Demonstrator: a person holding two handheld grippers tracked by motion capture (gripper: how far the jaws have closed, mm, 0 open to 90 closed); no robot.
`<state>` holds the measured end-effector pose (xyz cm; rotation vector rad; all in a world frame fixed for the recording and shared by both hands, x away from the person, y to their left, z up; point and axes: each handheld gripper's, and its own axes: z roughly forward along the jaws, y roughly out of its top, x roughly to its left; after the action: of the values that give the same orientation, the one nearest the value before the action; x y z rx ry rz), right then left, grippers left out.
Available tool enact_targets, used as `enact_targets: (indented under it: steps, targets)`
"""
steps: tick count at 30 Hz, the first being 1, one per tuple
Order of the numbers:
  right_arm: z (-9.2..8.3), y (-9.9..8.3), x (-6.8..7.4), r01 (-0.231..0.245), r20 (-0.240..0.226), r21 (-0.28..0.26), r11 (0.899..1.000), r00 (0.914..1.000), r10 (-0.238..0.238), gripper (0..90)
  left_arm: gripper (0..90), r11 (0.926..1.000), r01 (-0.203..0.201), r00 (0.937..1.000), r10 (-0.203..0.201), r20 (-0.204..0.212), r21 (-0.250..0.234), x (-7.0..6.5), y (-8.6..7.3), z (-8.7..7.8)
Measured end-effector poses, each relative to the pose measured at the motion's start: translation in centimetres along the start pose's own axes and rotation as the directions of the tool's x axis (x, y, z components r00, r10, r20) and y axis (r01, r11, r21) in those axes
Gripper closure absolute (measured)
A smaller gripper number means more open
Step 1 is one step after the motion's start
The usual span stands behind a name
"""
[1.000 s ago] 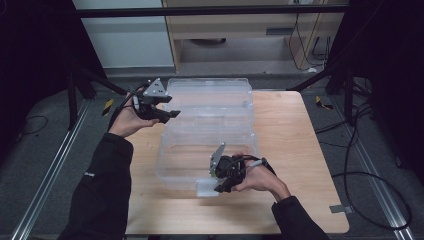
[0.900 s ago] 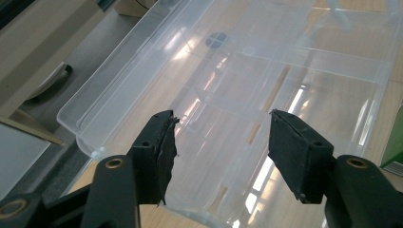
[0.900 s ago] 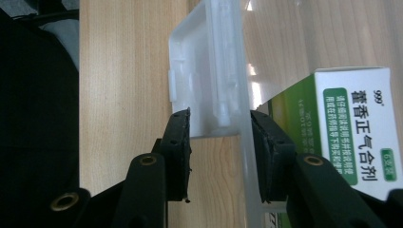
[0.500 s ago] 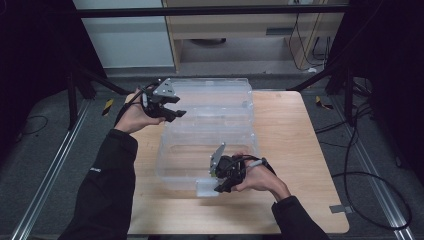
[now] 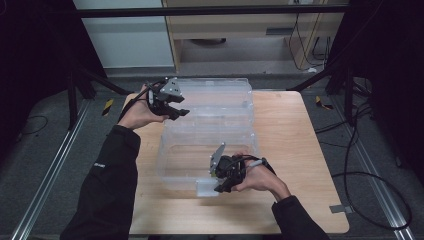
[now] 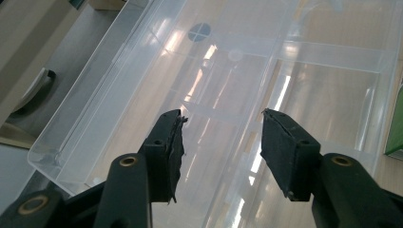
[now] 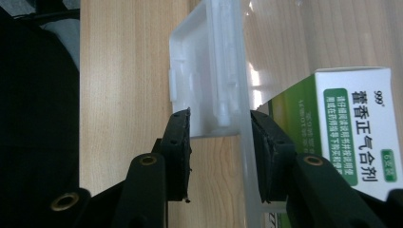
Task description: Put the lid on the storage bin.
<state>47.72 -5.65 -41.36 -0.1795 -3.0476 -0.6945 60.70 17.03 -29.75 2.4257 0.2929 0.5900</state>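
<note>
The high view looks forward and down on the table point(image 5: 300, 150) from above the person's side, taking in all of it from a distance. Each gripper view rides close, looking along its own jaws. All three share the clear box point(image 5: 220, 107) point(image 6: 142, 76) point(image 7: 223, 71).

Black long sleeves, black grippers with grey three-cornered plates, brass-ringed screw holes, worn black jaws, trailing cables

Clear plastic box point(image 5: 210, 130); green-white carton point(image 7: 356, 128); light wood table point(image 5: 295, 135).
</note>
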Motion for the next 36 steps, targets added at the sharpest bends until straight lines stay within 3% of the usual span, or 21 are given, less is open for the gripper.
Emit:
enact_targets:
  steps: [10,21,26,36]
  targets:
    - [0.0,0.0,0.0,0.003,0.003,0.003,1.0,1.0,-0.003,62.2,50.1,0.9967,-0.046,0.999,0.046,0.003,0.067,0.1,0.5,1.1]
    - [0.0,0.0,0.0,0.006,0.002,0.001,1.0,1.0,-0.006,62.2,52.9,0.994,-0.068,0.9973,0.065,0.036,0.087,0.1,0.7,2.1]
    - [0.0,0.0,0.0,0.003,0.004,0.003,1.0,1.0,-0.003,62.2,57.6,0.9893,-0.087,0.9953,0.081,0.054,0.117,-0.1,0.8,2.6]
    - [0.0,0.0,0.0,0.002,0.006,0.004,1.0,1.0,-0.002,62.2,72.0,0.9879,-0.1,0.9924,0.09,0.084,0.119,-0.3,0.8,2.6]
